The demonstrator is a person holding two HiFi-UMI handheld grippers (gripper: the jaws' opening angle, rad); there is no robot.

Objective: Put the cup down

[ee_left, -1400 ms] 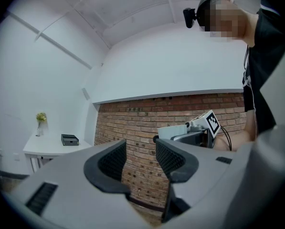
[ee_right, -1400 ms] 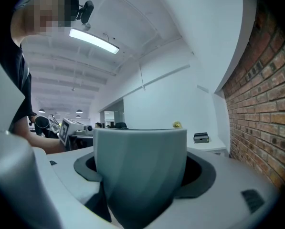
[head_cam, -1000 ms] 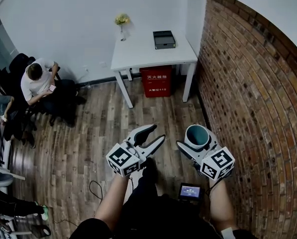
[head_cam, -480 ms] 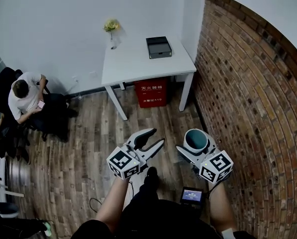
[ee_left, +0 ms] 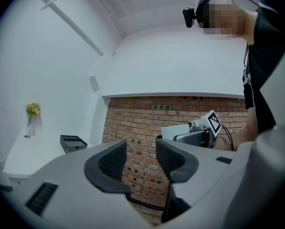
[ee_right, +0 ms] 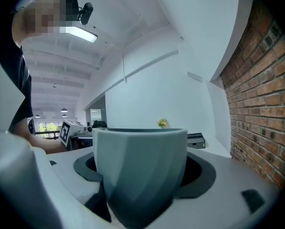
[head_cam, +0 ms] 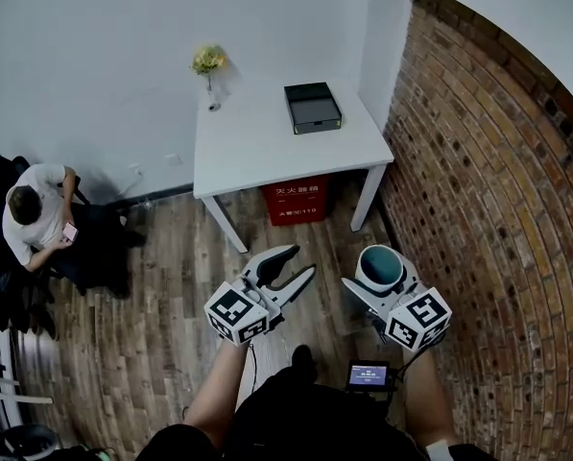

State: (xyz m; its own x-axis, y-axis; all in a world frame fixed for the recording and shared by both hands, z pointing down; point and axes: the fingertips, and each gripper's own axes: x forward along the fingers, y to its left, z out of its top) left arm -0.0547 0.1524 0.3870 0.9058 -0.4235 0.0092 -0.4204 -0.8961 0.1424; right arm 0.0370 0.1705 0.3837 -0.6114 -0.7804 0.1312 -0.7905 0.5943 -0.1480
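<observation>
Teal cup (ee_right: 140,166) upright, clamped between the jaws of the right gripper (head_cam: 380,271), held above wood floor (head_cam: 171,286) and short of white table (head_cam: 257,152). Left gripper (head_cam: 291,264) jaws apart, narrow gap, nothing between. Black box (head_cam: 313,107) and flower vase (head_cam: 209,65) on table. Brick wall (head_cam: 497,209) at right.

The cup (ee_right: 140,171) looks smooth and matt; the left gripper (ee_left: 140,151) has a smooth grey plastic shell and dark ribbed pads (ee_left: 112,160); the floor (head_cam: 161,305) is grained wood; the wall (head_cam: 497,209) is rough brick; the table (head_cam: 257,142) is matt white.
</observation>
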